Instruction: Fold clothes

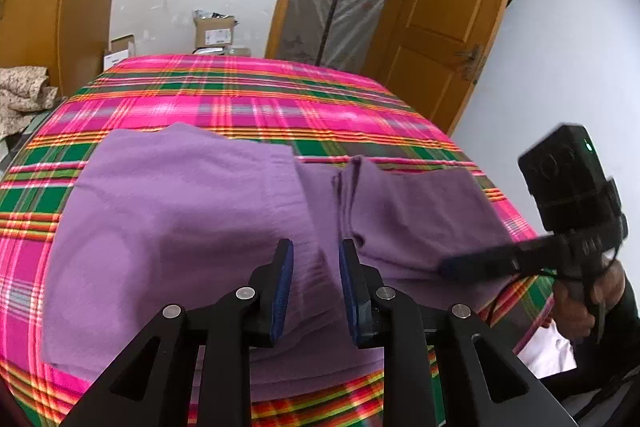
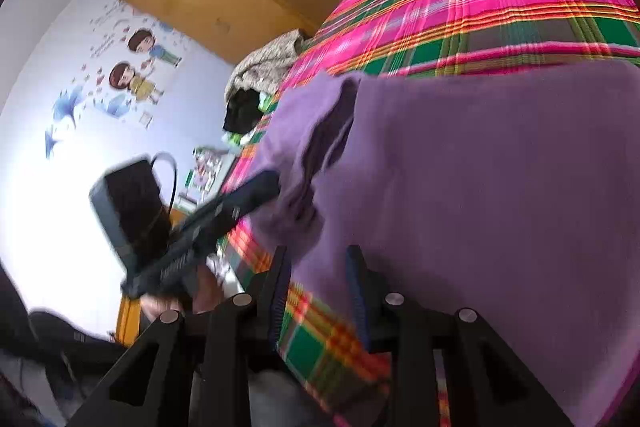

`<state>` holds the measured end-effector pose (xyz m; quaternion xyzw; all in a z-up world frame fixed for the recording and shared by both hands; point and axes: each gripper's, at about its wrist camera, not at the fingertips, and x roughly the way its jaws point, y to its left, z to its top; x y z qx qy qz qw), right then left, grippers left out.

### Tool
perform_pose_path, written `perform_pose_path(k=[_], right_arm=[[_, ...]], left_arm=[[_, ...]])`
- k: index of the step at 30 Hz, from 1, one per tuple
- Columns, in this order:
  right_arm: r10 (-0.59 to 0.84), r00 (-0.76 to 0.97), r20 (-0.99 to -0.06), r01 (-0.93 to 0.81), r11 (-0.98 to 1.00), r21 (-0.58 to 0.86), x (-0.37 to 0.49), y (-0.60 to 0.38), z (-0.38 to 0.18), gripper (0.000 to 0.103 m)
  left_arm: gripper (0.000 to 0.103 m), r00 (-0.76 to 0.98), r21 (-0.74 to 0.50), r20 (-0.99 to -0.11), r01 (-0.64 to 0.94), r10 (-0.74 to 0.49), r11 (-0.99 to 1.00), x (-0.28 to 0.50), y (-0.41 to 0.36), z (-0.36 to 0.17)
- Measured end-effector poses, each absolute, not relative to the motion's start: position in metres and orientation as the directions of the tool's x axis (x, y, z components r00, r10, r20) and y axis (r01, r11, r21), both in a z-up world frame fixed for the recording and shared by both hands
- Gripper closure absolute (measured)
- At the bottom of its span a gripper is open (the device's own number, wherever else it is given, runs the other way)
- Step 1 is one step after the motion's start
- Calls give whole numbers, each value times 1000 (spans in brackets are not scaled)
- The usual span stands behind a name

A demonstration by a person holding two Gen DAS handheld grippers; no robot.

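Purple knit garment (image 1: 180, 227) lay flat on the bed with the pink-and-green plaid cover (image 1: 240, 95), spread across the near half and reaching close to the near edge. The right part was already folded in: a flap with a raised crease (image 1: 352, 179) ran toward the far edge, and layered edges showed there.

Left gripper (image 1: 316, 287) hovered over the cloth near the near edge. Jaws stood partly apart, and fabric showed in the gap below them, but the pads were not pinching it. Right gripper (image 2: 318, 291) sat at the near edge of the bed, jaws likewise partly apart, over bare plaid cover and the hem of the purple garment (image 2: 480, 207); nothing was held. Both looked like released grips, judged from the pictures only. The right wrist view was blurred, so its contact with the hem was uncertain.

How I'd have done the step well:
- Regrip the near hem with both claws well apart, one toward each near corner of the garment, and catch all layers.
- Lift low and carry the hem toward the far edge together, keeping it taut between the claws.
- Watch the folded flap: its crease was loose and could drag open.
- Lay it down square to the plaid lines, then release.
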<state>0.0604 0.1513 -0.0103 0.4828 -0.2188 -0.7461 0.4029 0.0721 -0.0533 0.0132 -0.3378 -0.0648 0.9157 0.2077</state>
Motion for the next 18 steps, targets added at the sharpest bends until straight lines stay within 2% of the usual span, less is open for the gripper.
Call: perform_pose_path(k=[8, 12, 14, 15, 16, 17, 18], right_arm=[[-767, -363, -529, 364, -639, 678, 103, 222, 8, 73], [-718, -475, -509, 305, -677, 670, 113, 251, 5, 73], [-686, -479, -548, 253, -706, 662, 110, 255, -6, 73], [-663, -474, -579, 212, -724, 656, 108, 260, -15, 74], [-655, -475, -587, 179, -725, 665, 106, 266, -22, 80], [-656, -487, -577, 163, -717, 678, 106, 273, -24, 85], [-656, -499, -566, 148, -708, 690, 106, 280, -25, 85]], left_arm=[[76, -651, -226, -575, -456, 495, -861, 65, -15, 20], [76, -617, -192, -622, -477, 483, -858, 53, 5, 9], [76, -604, -186, -639, -480, 477, -857, 55, 8, 4], [76, -598, -183, -647, -481, 473, -857, 57, 10, 2], [76, -591, -180, -655, -483, 470, -857, 58, 11, 0], [76, -585, -177, -663, -484, 467, -857, 59, 12, -2], [76, -579, -174, -671, -485, 464, -857, 60, 14, -4]])
